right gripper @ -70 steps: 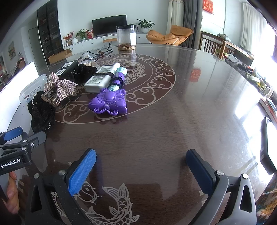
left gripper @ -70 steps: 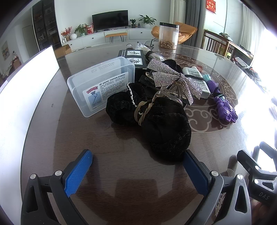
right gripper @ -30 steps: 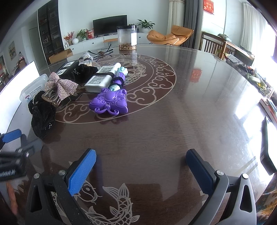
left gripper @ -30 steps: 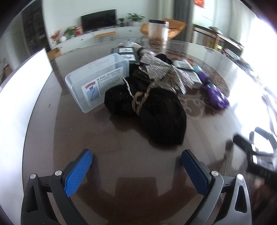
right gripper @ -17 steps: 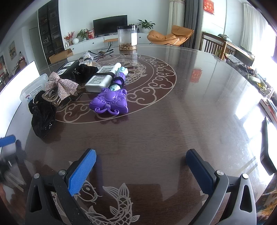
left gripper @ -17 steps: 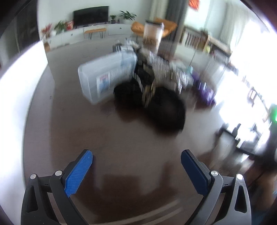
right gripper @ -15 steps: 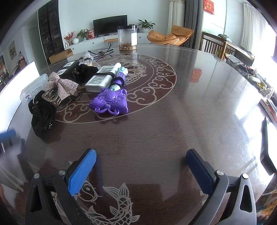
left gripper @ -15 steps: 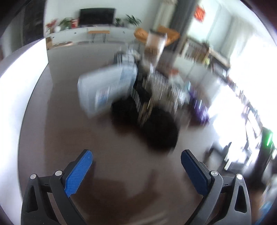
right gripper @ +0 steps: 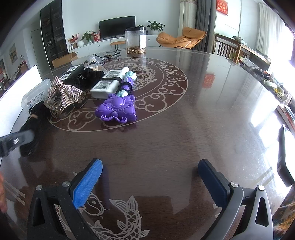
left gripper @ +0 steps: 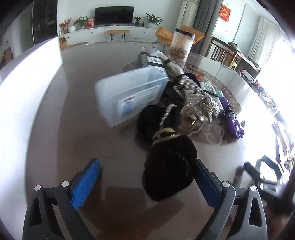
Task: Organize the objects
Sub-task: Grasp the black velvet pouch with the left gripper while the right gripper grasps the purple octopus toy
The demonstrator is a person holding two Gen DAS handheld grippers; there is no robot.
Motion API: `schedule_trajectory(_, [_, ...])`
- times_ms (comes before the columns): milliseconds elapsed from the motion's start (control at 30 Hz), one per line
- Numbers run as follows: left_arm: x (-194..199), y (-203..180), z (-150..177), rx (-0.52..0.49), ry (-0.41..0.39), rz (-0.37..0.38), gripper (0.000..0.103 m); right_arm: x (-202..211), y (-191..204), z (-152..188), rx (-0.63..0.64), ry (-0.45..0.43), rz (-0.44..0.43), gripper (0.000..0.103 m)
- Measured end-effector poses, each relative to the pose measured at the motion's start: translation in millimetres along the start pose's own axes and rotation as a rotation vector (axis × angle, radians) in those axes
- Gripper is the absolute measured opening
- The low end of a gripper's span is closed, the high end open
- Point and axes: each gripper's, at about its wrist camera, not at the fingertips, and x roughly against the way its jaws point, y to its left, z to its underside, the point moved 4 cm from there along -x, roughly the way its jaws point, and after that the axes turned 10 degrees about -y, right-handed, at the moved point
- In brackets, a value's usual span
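- My left claw [left gripper: 147,181] is spread wide with nothing gripped; its blue pads [left gripper: 84,181] sit low over the dark table [left gripper: 77,140].
- A black scrunchie [left gripper: 170,166] lies between the pads, hard against the right one; I cannot tell if they touch.
- The scrunchie looks fuzzy and puffy, cinched by gold bands [left gripper: 163,135] to a second black puff farther out.
- Beyond it sit a clear hair clip and a sparkly silver bow [left gripper: 198,94].
- Left of the bow is a clear plastic box [left gripper: 129,94], tilted in this view and blurred; its label has red and blue print that I cannot read.
- Farther out, a black case [left gripper: 150,61] bears a white label, too small to read.
- My right claw [right gripper: 150,178] is also wide open and empty, above a koi fish pattern [right gripper: 118,216] inlaid in the table.
- Ahead and left of it lies a purple toy [right gripper: 117,109], well apart from the pads, flower-shaped with a teal centre.
- Just behind the toy lies a white tube [right gripper: 110,83] with printed text too fine to read.
- A red square reflection [right gripper: 209,80] with gold characters shows on the tabletop; I cannot read them.
- A clear jar [right gripper: 135,40] with a black lid stands at the far edge.
- A red wall hanging [right gripper: 222,4] carries gold writing that I cannot make out.
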Motion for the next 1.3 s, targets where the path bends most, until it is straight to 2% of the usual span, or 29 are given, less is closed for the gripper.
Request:
schedule_trajectory(133, [2, 2, -2, 0.029, 0.004, 0.073, 0.1, 0, 0, 0, 0.0, -0.001, 0.0, 0.103])
schedule_trajectory(233, [-7, -14, -12, -0.012, 0.021, 0.112, 0.1, 0, 0, -1, 0.0, -0.002, 0.0, 0.103])
schedule_trajectory(367, [-32, -32, -13, -0.115, 0.089, 0.057, 0.1, 0, 0, 0, 0.0, -0.001, 0.0, 0.103])
schedule_trajectory(533, [-43, -38, -16, -0.198, 0.099, -0.036, 0.103, 0, 0, 0, 0.0, -0.001, 0.0, 0.103])
schedule_trajectory(600, [-43, -40, -16, -0.203, 0.089, -0.024, 0.103, -1, 0, 0, 0.0, -0.001, 0.001, 0.103])
schedule_trajectory(800, [-41, -42, -17, -0.217, 0.134, -0.018, 0.103, 0, 0, 0, 0.0, -0.001, 0.001, 0.103])
schedule_trajectory(833, [-39, -44, -14, -0.226, 0.127, -0.014, 0.099, 0, 0, 0, 0.0, -0.001, 0.001, 0.103])
schedule_trajectory(867, [-34, -42, -13, -0.234, 0.099, -0.005, 0.076, 0, 0, 0, 0.0, -0.001, 0.001, 0.103])
schedule_trajectory(900, [-27, -43, -12, -0.243, 0.069, 0.006, 0.061, 0, 0, 0, 0.0, -0.001, 0.001, 0.103])
schedule_trajectory(933, [-24, -43, -11, -0.252, 0.056, 0.008, 0.033, 0, 0, 0, 0.0, -0.001, -0.001, 0.103])
schedule_trajectory(967, [-19, -41, -9, -0.247, 0.055, 0.021, 0.029, 0, 0, 0, 0.0, 0.001, -0.005, 0.103])
schedule_trajectory(1033, [-10, -34, -3, -0.213, 0.053, 0.038, 0.029, 1, -3, -2, -0.021, 0.022, -0.037, 0.103])
schedule_trajectory(1100, [2, -24, 5, -0.179, 0.047, 0.062, 0.029, 2, -10, -14, -0.15, 0.056, -0.144, 0.103])
schedule_trajectory(1167, [12, -17, 9, -0.168, 0.031, 0.073, 0.029, -3, -12, -35, -0.202, 0.077, -0.181, 0.098])
schedule_trajectory(1267, [23, -18, 12, -0.154, 0.009, 0.098, 0.029, -24, 3, -84, -0.15, 0.131, -0.213, 0.085])
schedule_trajectory(1300, [28, -18, 13, -0.154, 0.005, 0.106, 0.029, -34, 9, -95, -0.138, 0.162, -0.224, 0.071])
